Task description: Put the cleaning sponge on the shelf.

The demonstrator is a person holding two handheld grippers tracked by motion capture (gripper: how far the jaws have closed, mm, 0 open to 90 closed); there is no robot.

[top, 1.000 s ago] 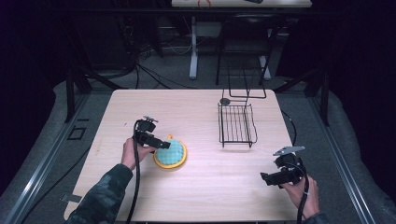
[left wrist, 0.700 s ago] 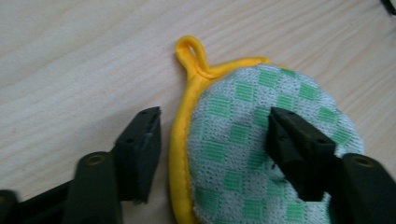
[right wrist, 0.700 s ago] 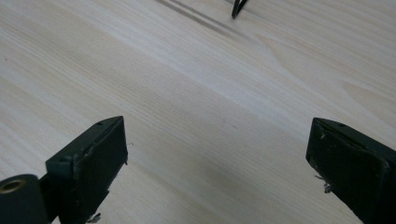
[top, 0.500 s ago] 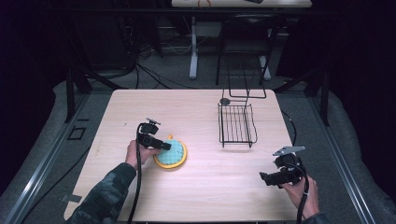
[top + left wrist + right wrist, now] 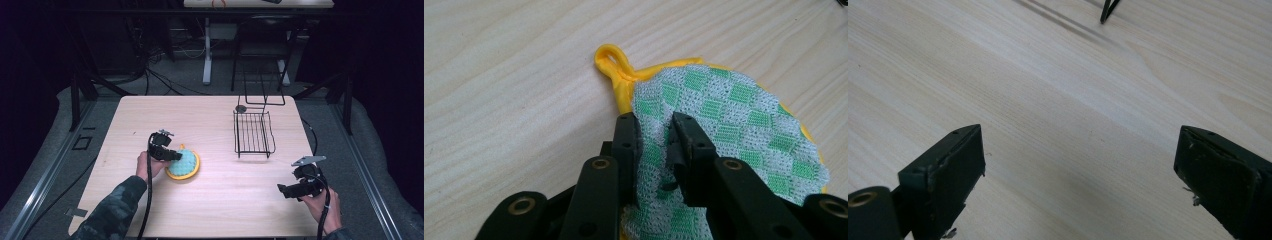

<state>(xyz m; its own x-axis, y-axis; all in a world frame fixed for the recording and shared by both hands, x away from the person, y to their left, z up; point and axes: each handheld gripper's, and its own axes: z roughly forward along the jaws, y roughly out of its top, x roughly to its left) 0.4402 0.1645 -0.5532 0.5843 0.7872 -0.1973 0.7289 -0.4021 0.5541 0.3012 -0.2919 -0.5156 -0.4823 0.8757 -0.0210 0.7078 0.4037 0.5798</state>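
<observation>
We see the left tool [image 5: 655, 131] with its jaws nearly closed, pinching a fold of the green-checked cloth [image 5: 734, 120] that lies on a round yellow potholder [image 5: 184, 165] left of the desk's [image 5: 210, 125] middle. The right tool [image 5: 1078, 170] hangs wide open and empty above bare wood near the front right, well apart from the wire rack [image 5: 253, 132].

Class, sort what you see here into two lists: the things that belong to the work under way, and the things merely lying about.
In use:
- left gripper, jaws pinching the mesh
- round scrubbing pad, green-checked mesh on a yellow backing with a hanging loop

Judged idle:
- right gripper, open above bare table
- black wire rack, standing apart at the far right
- small dark round item beside the rack
</observation>
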